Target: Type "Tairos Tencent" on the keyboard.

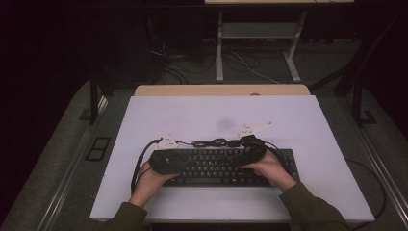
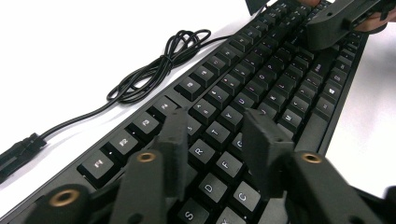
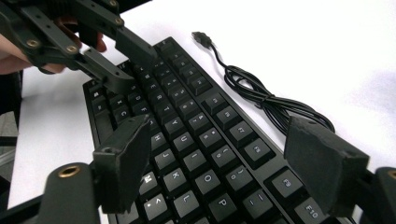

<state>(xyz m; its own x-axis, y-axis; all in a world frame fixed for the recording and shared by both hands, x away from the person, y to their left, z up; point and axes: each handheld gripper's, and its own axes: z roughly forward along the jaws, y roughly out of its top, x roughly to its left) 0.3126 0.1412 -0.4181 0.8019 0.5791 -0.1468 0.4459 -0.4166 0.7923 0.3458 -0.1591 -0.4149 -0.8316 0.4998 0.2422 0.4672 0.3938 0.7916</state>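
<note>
1. The keyboard (image 1: 226,166) is the thing I work on. It lies flat on the white counter (image 1: 216,113), close to the near edge and a little toward the right side, with its long axis parallel to that edge.
2. Its cable (image 1: 214,142) lies in a loose bundle on the counter just behind the far edge of the keyboard, with the plug (image 3: 201,36) resting free on the white surface.
3. My left gripper (image 2: 212,133) stands over the left part of the key field. In the left gripper view its two jaws are narrowly apart, above the letter keys around R, T and F. Nothing is held between them; if one tip touches a key, I cannot tell.
4. My right gripper (image 3: 229,158) is over the right part of the keyboard. Its jaws are wide, and between them I see only the keys from U and J to P. It holds nothing.
5. The relation that matters: the keys lie directly under and in front of both grippers, which face each other along the long axis of the keyboard. I judge each hand is nearer to its own half, so a key in the middle rows is about equally near to both.
6. The next move, I think, is a short descent onto a key.
</note>
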